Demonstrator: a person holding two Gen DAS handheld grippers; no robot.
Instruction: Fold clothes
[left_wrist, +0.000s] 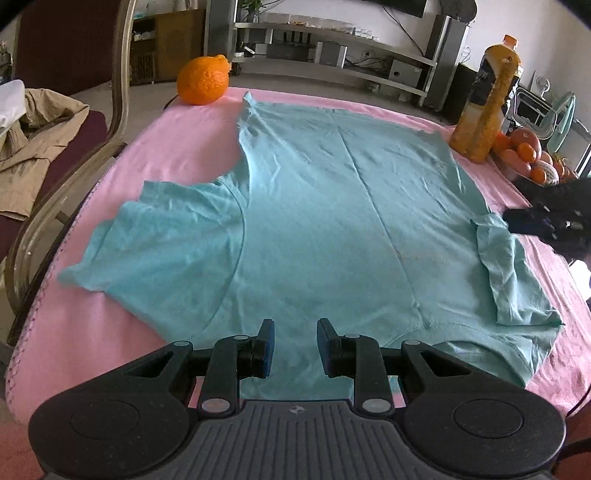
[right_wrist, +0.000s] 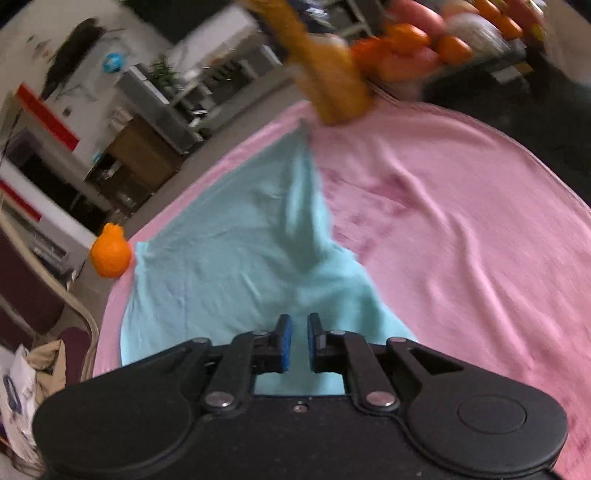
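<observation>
A light teal T-shirt (left_wrist: 314, 221) lies spread flat on the pink table cover (left_wrist: 184, 147). Its left sleeve (left_wrist: 166, 236) lies flat; its right sleeve (left_wrist: 513, 273) is bunched up. My left gripper (left_wrist: 295, 343) is open and empty, just above the shirt's near collar edge. My right gripper (left_wrist: 546, 221) shows at the right edge of the left wrist view, touching the bunched sleeve. In the right wrist view the right gripper (right_wrist: 299, 339) has a narrow gap between its jaws with nothing in it, above the teal shirt (right_wrist: 229, 266). That view is motion-blurred.
A large orange citrus fruit (left_wrist: 203, 81) sits at the far left corner of the table. A juice bottle (left_wrist: 487, 99) and a bowl of fruit (left_wrist: 532, 155) stand at the far right. A chair (left_wrist: 66, 147) with a beige garment stands to the left.
</observation>
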